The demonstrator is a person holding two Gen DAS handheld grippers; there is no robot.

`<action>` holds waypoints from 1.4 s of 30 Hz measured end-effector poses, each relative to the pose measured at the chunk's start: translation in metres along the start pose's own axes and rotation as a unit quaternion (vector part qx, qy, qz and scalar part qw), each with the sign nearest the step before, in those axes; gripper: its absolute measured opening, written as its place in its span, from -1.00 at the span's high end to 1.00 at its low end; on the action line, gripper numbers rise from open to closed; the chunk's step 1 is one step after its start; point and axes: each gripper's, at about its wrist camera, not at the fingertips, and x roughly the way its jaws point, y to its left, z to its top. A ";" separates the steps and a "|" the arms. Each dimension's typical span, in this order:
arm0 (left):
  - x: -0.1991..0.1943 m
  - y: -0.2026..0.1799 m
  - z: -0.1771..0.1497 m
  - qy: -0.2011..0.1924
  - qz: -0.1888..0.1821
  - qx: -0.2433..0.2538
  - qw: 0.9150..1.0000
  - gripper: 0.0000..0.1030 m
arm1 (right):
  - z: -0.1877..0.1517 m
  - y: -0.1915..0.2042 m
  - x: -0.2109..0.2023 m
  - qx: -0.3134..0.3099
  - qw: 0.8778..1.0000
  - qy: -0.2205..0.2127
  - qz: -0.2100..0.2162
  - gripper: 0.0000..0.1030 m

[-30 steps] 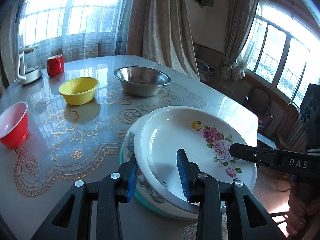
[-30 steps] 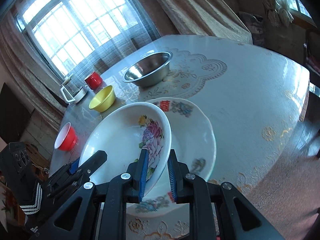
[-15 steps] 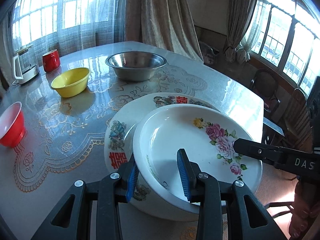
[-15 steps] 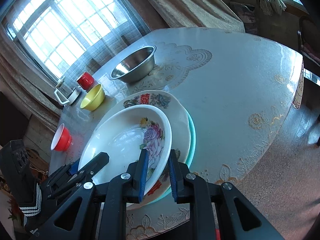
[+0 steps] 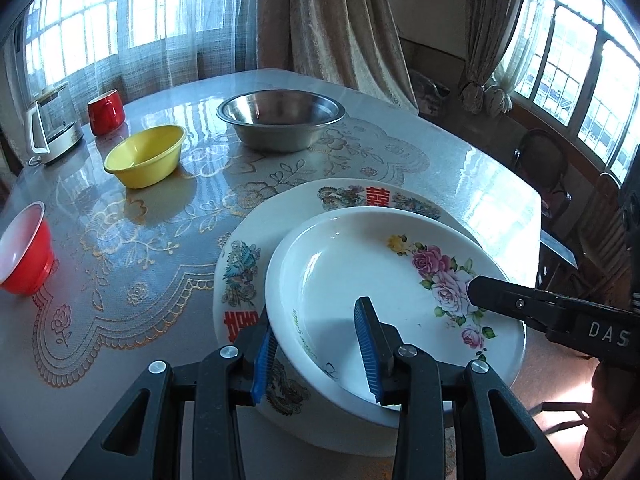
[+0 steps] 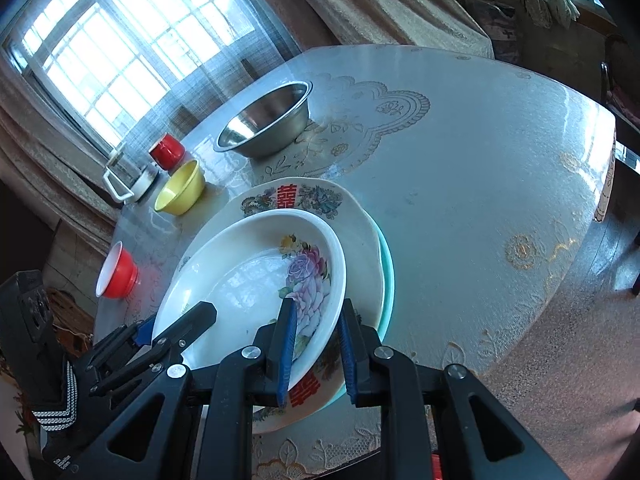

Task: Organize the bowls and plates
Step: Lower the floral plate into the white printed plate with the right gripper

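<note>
Since a second ago the rose plate (image 5: 384,276) has travelled with both grippers to sit over the larger red-lettered plate (image 5: 248,240), whose rim was then mostly covered and now shows along the far and left sides.

Going left to right in the left wrist view: a red bowl (image 5: 22,256) stands at the table's (image 5: 460,184) left edge; a glass kettle (image 5: 50,124) and a red mug (image 5: 105,112) sit near the far left corner; a yellow bowl (image 5: 144,156) is just in front of them; a steel bowl (image 5: 280,120) stands toward the far edge. The stacked plates lie at the near edge, with a teal plate (image 6: 386,276) showing at the bottom in the right wrist view.

The left gripper (image 5: 318,350) has the rose plate's near rim between its narrowly set blue pads (image 5: 368,344), one inside the dish and one outside. The right gripper (image 6: 318,350) straddles the rim on the opposite side; whether its pads press the rim or have let go I cannot tell.
</note>
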 end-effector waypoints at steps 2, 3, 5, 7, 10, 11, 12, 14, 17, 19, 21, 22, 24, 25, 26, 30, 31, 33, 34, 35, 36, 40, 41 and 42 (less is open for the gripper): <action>0.002 0.002 0.003 0.004 0.002 -0.001 1.000 0.27 | 0.004 0.003 0.003 -0.003 1.000 0.008 -0.006 0.58; 0.003 0.002 0.003 0.006 0.003 -0.002 1.000 0.27 | 0.005 0.003 0.004 -0.003 1.000 0.010 -0.008 0.58; 0.006 0.003 0.006 0.015 0.006 -0.002 1.000 0.27 | 0.009 0.004 0.009 0.001 1.000 0.019 -0.011 0.55; 0.007 0.005 0.008 0.020 0.003 -0.007 1.000 0.27 | 0.012 0.007 0.012 0.003 1.000 0.025 -0.013 0.44; 0.009 0.005 0.009 0.025 0.003 -0.012 1.000 0.26 | 0.014 0.014 0.015 -0.011 0.999 0.027 -0.025 0.32; 0.009 0.005 0.010 0.025 0.004 -0.013 1.000 0.27 | 0.014 0.016 0.015 -0.016 0.999 0.026 -0.030 0.32; 0.009 0.004 0.009 0.024 0.005 -0.014 1.000 0.27 | 0.014 0.017 0.016 -0.022 0.999 0.026 -0.035 0.32; 0.009 0.003 0.008 0.021 0.007 -0.014 1.000 0.27 | 0.014 0.017 0.015 -0.030 0.998 0.026 -0.039 0.32; 0.009 0.002 0.008 0.020 0.011 -0.010 1.000 0.27 | 0.013 0.015 0.012 -0.030 0.999 0.030 -0.034 0.32; 0.008 0.001 0.007 0.019 0.013 -0.006 1.000 0.27 | 0.011 0.013 0.009 -0.031 0.999 0.032 -0.028 0.32; 0.008 0.001 0.007 0.017 0.015 -0.003 1.000 0.27 | 0.008 0.012 0.006 -0.035 0.999 0.033 -0.023 0.32; 0.008 0.001 0.007 0.017 0.016 -0.002 1.000 0.27 | 0.007 0.012 0.005 -0.037 0.999 0.032 -0.021 0.32; 0.008 0.001 0.008 0.017 0.018 -0.002 1.000 0.27 | 0.007 0.012 0.005 -0.044 0.998 0.029 -0.025 0.37; 0.008 0.001 0.008 0.017 0.021 -0.003 1.000 0.27 | 0.007 0.013 0.006 -0.047 0.998 0.026 -0.029 0.39; 0.007 0.001 0.008 0.017 0.023 -0.003 1.000 0.27 | 0.007 0.014 0.007 -0.053 0.998 0.023 -0.035 0.41; 0.003 0.003 0.008 0.013 0.036 0.000 0.999 0.27 | 0.009 0.023 0.016 -0.082 0.995 0.016 -0.060 0.46; 0.002 0.003 0.007 0.010 0.040 0.003 0.999 0.27 | 0.009 0.025 0.018 -0.088 0.994 0.017 -0.063 0.46; 0.002 0.002 0.006 0.008 0.043 0.005 0.999 0.27 | 0.010 0.029 0.021 -0.100 0.992 0.020 -0.072 0.41; 0.001 0.002 0.005 0.006 0.044 0.005 0.999 0.27 | 0.010 0.029 0.021 -0.100 0.992 0.021 -0.073 0.41; 0.001 0.002 0.004 0.004 0.046 0.006 0.999 0.27 | 0.010 0.028 0.020 -0.098 0.992 0.023 -0.073 0.41; 0.001 0.001 0.004 0.003 0.047 0.008 0.999 0.27 | 0.009 0.027 0.020 -0.097 0.992 0.024 -0.071 0.41; 0.004 -0.005 0.001 0.001 0.056 0.022 0.998 0.27 | 0.008 0.023 0.011 -0.087 0.993 0.030 -0.066 0.40; 0.004 -0.007 0.001 0.000 0.059 0.026 0.998 0.27 | 0.007 0.022 0.008 -0.089 0.993 0.028 -0.070 0.40; 0.005 -0.010 -0.001 -0.001 0.065 0.033 0.997 0.28 | 0.007 0.022 0.007 -0.089 0.993 0.027 -0.072 0.38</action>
